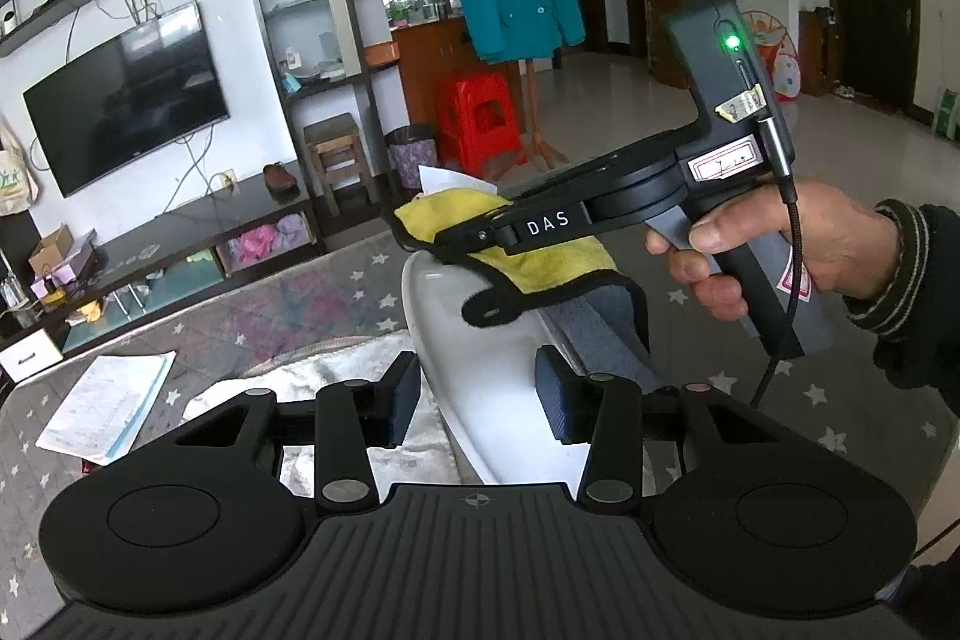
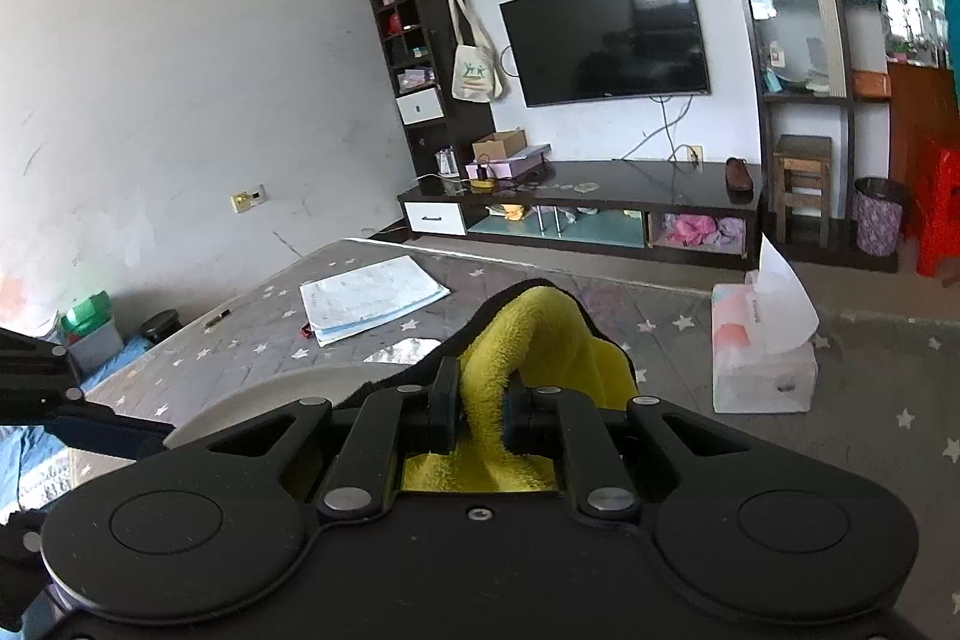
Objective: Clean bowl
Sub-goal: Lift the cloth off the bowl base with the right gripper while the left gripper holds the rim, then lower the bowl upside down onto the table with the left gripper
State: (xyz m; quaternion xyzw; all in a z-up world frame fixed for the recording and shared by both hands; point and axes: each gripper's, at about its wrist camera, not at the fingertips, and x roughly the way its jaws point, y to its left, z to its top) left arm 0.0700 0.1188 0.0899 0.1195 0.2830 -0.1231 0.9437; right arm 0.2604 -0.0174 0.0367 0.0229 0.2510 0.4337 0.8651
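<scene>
Toward the table's (image 2: 870, 400) left edge, your stack of papers (image 2: 369, 298) lies flat on the grey star-patterned cover, and a crumpled sheet of foil (image 1: 324, 376) sits just beside it, nearer the middle.

Next comes your left gripper (image 1: 480, 400). Its dark blue pads (image 1: 555, 400) stand on either side of the white bowl (image 1: 474, 352), which is tipped up on edge above the table's middle, its rim running away from you. The left pad meets the bowl's outer wall; whether the right pad presses on the inside you cannot quite tell, though the bowl sits tilted between them as if gripped.

Over the bowl's far rim lies the yellow cloth (image 1: 540, 262), black-edged with a grey underside that hangs down on the bowl's right. Your right gripper (image 2: 477, 415) is clenched tight on a fold of this cloth, the yellow pile bulging up between its fingers (image 2: 444, 412). From the left wrist view, that gripper reaches in from the right, your right hand (image 1: 780, 250) wrapped around its handle.

Furthest right, toward the table's far right edge, a tissue box (image 2: 762, 358) stands with one sheet pulled up.
</scene>
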